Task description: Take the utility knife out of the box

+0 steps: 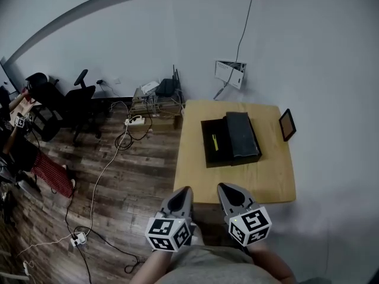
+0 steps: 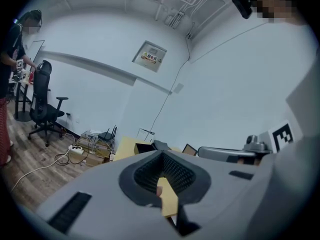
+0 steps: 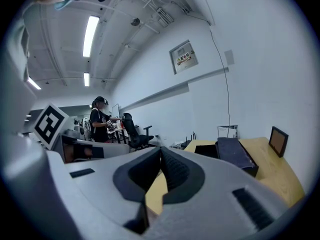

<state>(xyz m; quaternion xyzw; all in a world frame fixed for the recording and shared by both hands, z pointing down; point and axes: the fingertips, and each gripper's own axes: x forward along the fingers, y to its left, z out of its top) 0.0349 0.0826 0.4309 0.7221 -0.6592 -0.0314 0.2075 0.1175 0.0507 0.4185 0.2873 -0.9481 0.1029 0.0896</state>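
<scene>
A black box (image 1: pixel 216 142) lies open on the wooden table (image 1: pixel 195 176), its lid (image 1: pixel 243 135) folded out to the right. Inside the box lies a yellow utility knife (image 1: pixel 214 141). My left gripper (image 1: pixel 185 189) and right gripper (image 1: pixel 227 187) hover side by side just short of the table's near edge, both shut and empty, well apart from the box. In the left gripper view the jaws (image 2: pixel 161 153) meet at the tip, with the box (image 2: pixel 150 146) small beyond them. The right gripper view shows closed jaws (image 3: pixel 161 149) and the box (image 3: pixel 235 154) ahead to the right.
A small dark picture frame (image 1: pixel 287 124) stands at the table's right edge. Cables and power strips (image 1: pixel 135 121) trail over the wood floor on the left. Office chairs (image 1: pixel 80 102) and a person (image 3: pixel 100 121) are at the far left. A white wall stands behind the table.
</scene>
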